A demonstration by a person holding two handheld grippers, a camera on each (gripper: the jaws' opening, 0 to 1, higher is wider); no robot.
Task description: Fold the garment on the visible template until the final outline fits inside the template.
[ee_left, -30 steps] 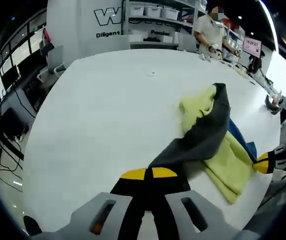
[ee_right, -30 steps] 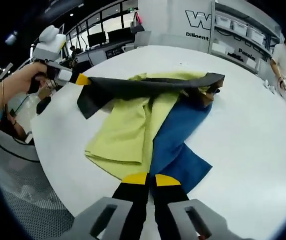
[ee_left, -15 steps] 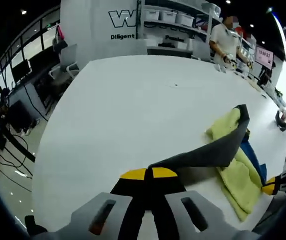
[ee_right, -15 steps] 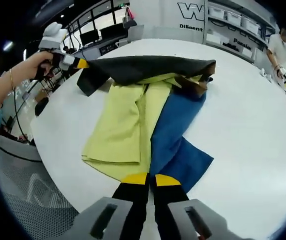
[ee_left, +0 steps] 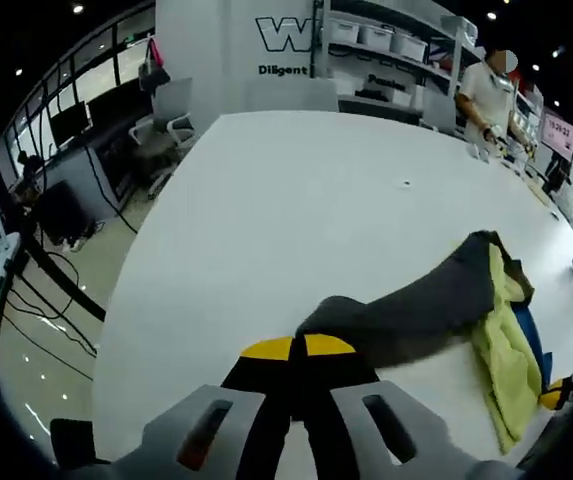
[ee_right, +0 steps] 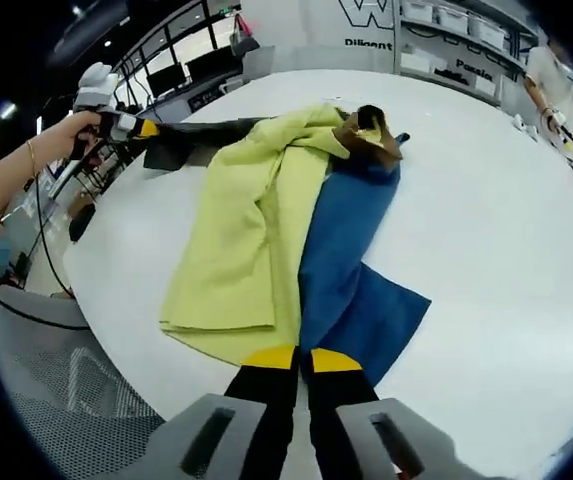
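The garment lies on the white table [ee_right: 486, 200], with a yellow-green panel [ee_right: 246, 230] beside a blue panel [ee_right: 341, 240] and a brown collar [ee_right: 371, 140] at the far end. Its dark grey sleeve [ee_left: 416, 310] stretches out low over the table. My left gripper [ee_left: 297, 347] is shut on the end of that sleeve, and it appears in the right gripper view as the left gripper [ee_right: 144, 128] held by a hand. My right gripper [ee_right: 301, 358] is shut on the garment's near hem where yellow-green meets blue. The right gripper's yellow tip [ee_left: 556, 392] sits at the garment's far end in the left gripper view.
A person in a white shirt [ee_left: 486, 95] stands at the far side of the table. Shelves with bins [ee_left: 386, 45] line the back wall. Office chairs [ee_left: 171, 120] stand past the table's left edge. A grey mesh surface [ee_right: 66, 400] lies below the table's near edge.
My left gripper has drawn the grey sleeve off the body and outward, down toward the table. The yellow-green panel now lies uncovered. The right gripper keeps its hold on the hem.
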